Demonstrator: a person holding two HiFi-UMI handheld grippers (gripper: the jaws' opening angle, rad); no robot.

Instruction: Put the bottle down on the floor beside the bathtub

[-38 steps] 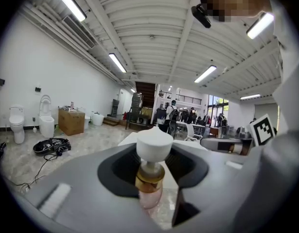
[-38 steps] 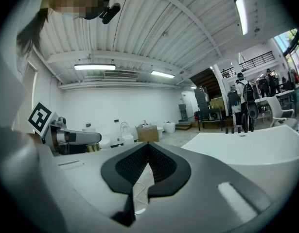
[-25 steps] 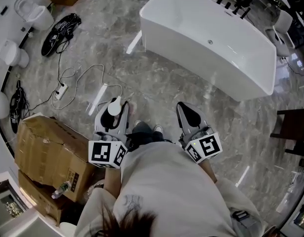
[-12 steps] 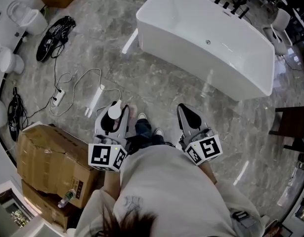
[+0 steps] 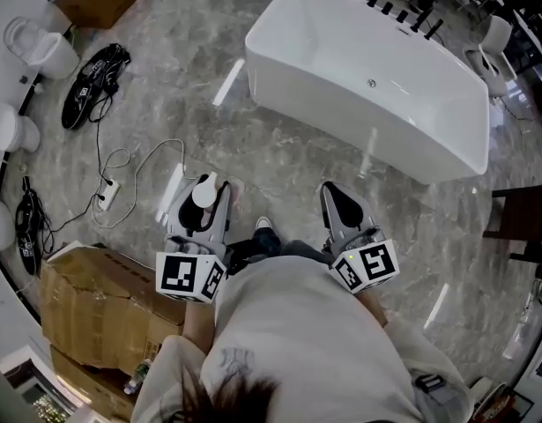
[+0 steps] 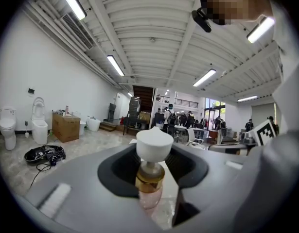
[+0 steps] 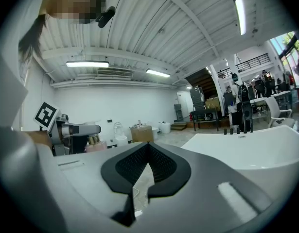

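**Fig.** Near to far.

L claw: jaws clamped on the neck of a pink-bodied bottle w/ gold collar and white domed cap, held upright, clear of the ground. R claw: jaws together, nothing btw them.

Below both claws: glossy grey veined marble floor w/ streaks of reflected light. A light shoe toe shows btw the claws. Behind L claw, on its outer side: creased brown cardboard box. Ahead-left of L claw: white power strip w/ looping white cable. Farther that way: black cable bundle, then white toilets by the wall. Ahead of R claw, well apart from the bottle: white freestanding rectangular bathtub, black taps on its far rim.

Head view alone gives this floor layout. L claw view alone adds a white ribbed ceiling w/ strip lights, a dark staircase and people far off. R claw view alone shows L claw side-on, w/ the bottle's pink body below its jaws.
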